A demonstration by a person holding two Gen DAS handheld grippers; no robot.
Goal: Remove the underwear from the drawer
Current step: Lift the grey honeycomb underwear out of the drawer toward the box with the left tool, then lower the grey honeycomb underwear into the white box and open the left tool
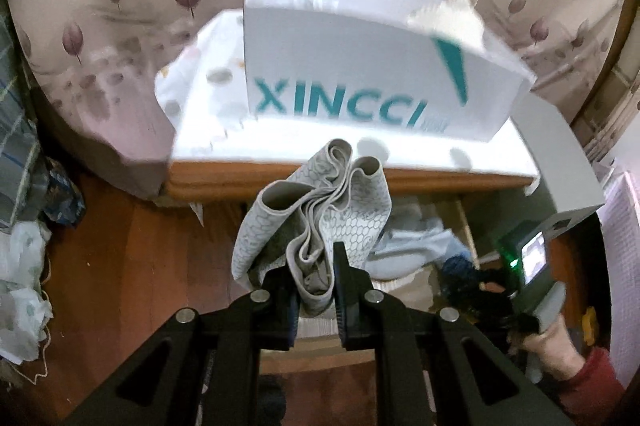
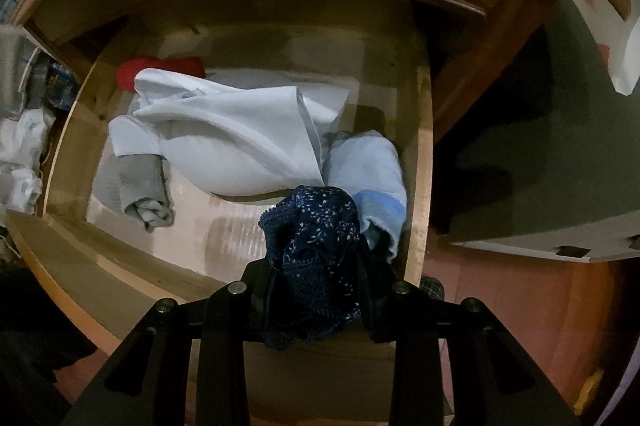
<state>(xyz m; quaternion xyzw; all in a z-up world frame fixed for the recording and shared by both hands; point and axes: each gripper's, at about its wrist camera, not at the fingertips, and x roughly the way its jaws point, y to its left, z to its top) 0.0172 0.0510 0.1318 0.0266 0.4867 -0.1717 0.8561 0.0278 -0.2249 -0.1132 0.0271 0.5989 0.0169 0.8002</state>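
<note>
Two pieces of underwear are in hand at once: left tongs (image 1: 316, 278) pinch a grey honeycomb-print pair (image 1: 316, 210), held up clear of the drawer in front of the tabletop's near edge, and right tongs (image 2: 320, 290) are pressed on a navy speckled pair (image 2: 316, 258), bunched over the drawer's (image 2: 420, 162) near-right corner. Step, as I judge it: mid take-out, both items gripped, the navy one prob. just lifting off the drawer floor. Next move calls for raising the right tongs straight up so the lace hem clears the drawer's front edge w/o snagging, then carrying both out, maybe to the tabletop (image 1: 360, 182), where a white XINCCI box (image 1: 360, 66) stands. Count left in drawer: 1 white garment (image 2: 224, 138) in the middle, 1 light-blue roll (image 2: 372, 170) along the right edge, 1 grey roll (image 2: 136, 190) near the left edge, 1 red item (image 2: 160, 70) at the back-left corner, so 4 items. Which of these are underwear I can't tell.
</note>
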